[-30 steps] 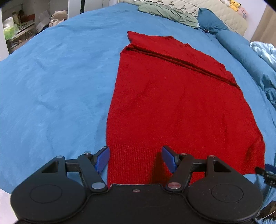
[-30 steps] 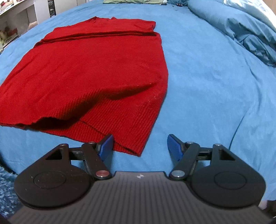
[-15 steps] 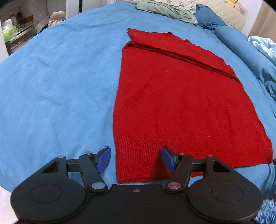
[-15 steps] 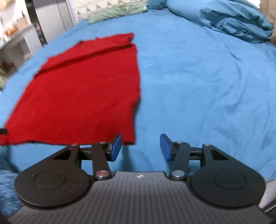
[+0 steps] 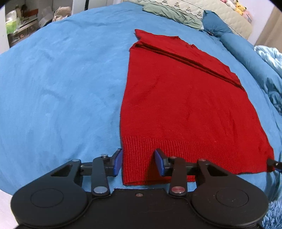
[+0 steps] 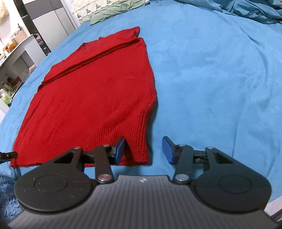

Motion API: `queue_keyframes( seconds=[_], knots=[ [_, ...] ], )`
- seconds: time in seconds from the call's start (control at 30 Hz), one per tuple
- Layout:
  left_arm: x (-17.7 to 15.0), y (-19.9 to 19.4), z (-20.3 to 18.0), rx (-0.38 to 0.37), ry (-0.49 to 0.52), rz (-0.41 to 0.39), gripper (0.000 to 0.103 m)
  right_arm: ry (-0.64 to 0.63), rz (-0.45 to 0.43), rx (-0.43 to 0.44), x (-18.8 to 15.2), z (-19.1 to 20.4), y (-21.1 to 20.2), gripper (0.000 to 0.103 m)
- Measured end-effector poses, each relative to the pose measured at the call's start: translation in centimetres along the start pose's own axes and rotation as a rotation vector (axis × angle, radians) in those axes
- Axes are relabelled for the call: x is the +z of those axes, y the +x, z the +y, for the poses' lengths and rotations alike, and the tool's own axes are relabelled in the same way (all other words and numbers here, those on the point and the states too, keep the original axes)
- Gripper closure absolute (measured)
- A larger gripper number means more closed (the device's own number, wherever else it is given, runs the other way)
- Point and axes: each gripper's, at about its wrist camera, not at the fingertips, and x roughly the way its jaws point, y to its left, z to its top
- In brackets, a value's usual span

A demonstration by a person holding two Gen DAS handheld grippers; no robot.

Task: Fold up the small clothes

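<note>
A red knit sweater (image 5: 185, 105) lies flat on the blue bedspread (image 5: 61, 88), its sleeves folded across the far end and its ribbed hem nearest me. My left gripper (image 5: 138, 163) is open, its blue fingers straddling the hem's left corner. The sweater also shows in the right wrist view (image 6: 95, 95). My right gripper (image 6: 143, 149) is open around the hem's right corner, which is slightly rumpled. The tip of each gripper shows at the edge of the other's view.
A rumpled blue duvet (image 6: 246, 10) lies at the far right. Pillows and a green cloth (image 5: 169, 14) lie at the head of the bed. Shelves and a desk (image 6: 19, 51) stand to the left, off the bed. A blue fluffy rug (image 6: 7, 193) lies below the bed's near edge.
Both grippers have drawn back toward the near edge and stand at the two hem corners. The lifted, rumpled right hem has settled flatter on the bed.
</note>
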Motion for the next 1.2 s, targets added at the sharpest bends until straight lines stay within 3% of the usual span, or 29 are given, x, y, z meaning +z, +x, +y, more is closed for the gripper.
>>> queue_keyframes(
  seconds=[0.07, 0.1, 0.17, 0.37, 0.63, 0.77, 0.93, 1.1, 1.2],
  knots=[
    [0.1, 0.1, 0.1, 0.002, 0.001, 0.006, 0.066, -0.021, 0.009, 0.0, -0.1, 0.1, 0.1, 0.058],
    [0.2, 0.1, 0.1, 0.004, 0.007, 0.011, 0.074, -0.031, 0.016, 0.006, 0.0, 0.2, 0.1, 0.07],
    [0.3, 0.0, 0.2, -0.006, 0.013, 0.021, 0.09, -0.038, 0.026, 0.021, 0.1, 0.0, -0.1, 0.081],
    [0.9, -2.1, -0.1, -0.03, 0.012, -0.004, 0.097, -0.007, 0.015, 0.063, 0.8, -0.2, -2.0, 0.082],
    [5.5, -7.5, -1.4, -0.128, -0.009, -0.152, 0.097, 0.119, -0.114, 0.258, 6.4, -0.4, -7.1, 0.083],
    [11.2, -8.4, -2.3, -0.175, -0.037, -0.239, 0.097, 0.149, -0.19, 0.34, 12.3, 0.4, -7.3, 0.083],
    [21.1, -5.5, -3.0, -0.163, -0.078, -0.331, 0.098, 0.166, -0.268, 0.374, 22.2, 2.2, -3.0, 0.083],
    [31.0, 2.0, -3.3, -0.1, -0.088, -0.38, 0.098, 0.201, -0.276, 0.343, 32.2, 3.0, 6.2, 0.083],
    [34.6, 8.4, -3.2, -0.06, -0.118, -0.364, 0.098, 0.227, -0.258, 0.315, 35.7, 3.6, 12.9, 0.083]
  ],
)
